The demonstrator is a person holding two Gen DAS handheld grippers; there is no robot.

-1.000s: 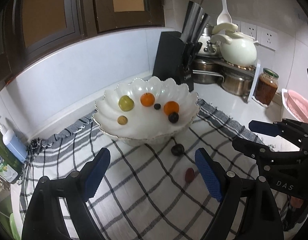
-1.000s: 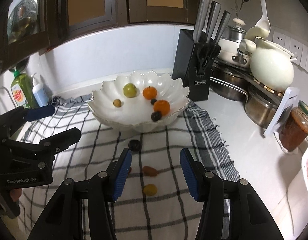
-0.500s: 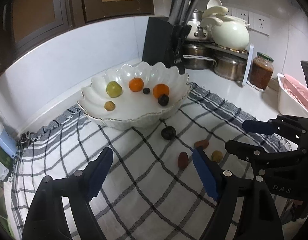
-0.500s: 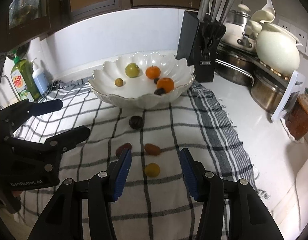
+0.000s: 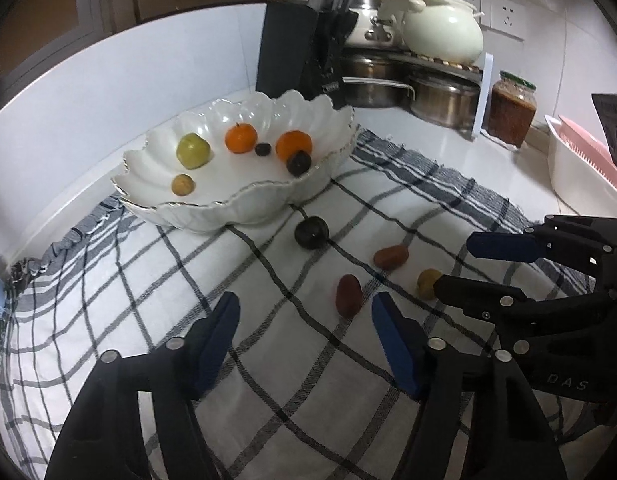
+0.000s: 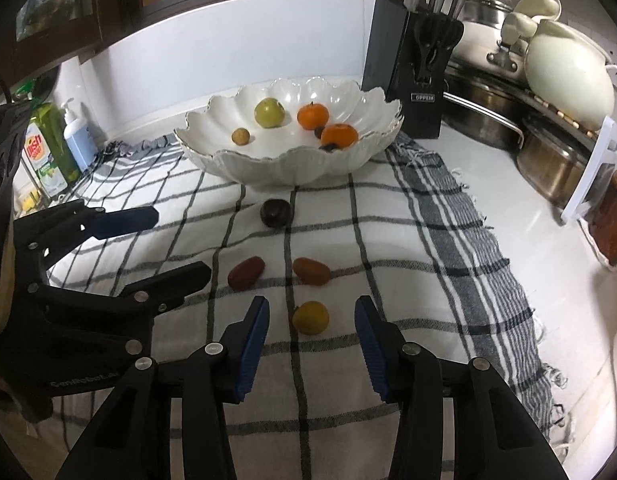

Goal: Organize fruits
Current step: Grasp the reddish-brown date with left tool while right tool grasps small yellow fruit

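A white scalloped bowl stands on a checked cloth and holds a green fruit, two oranges, a small tan fruit and dark fruits. On the cloth lie a dark plum, a dark red date, a brown date and a small yellow fruit. My left gripper is open, low over the cloth beside the red date. My right gripper is open, with the yellow fruit between its fingertips.
A black knife block stands behind the bowl. Steel pots, a cream kettle and a sauce jar are at the right. Soap bottles stand at the left. A pink rack is far right.
Both grippers have pulled back from the bowl and come down towards the loose fruits on the cloth. The yellow fruit now sits between the right gripper's open fingers.
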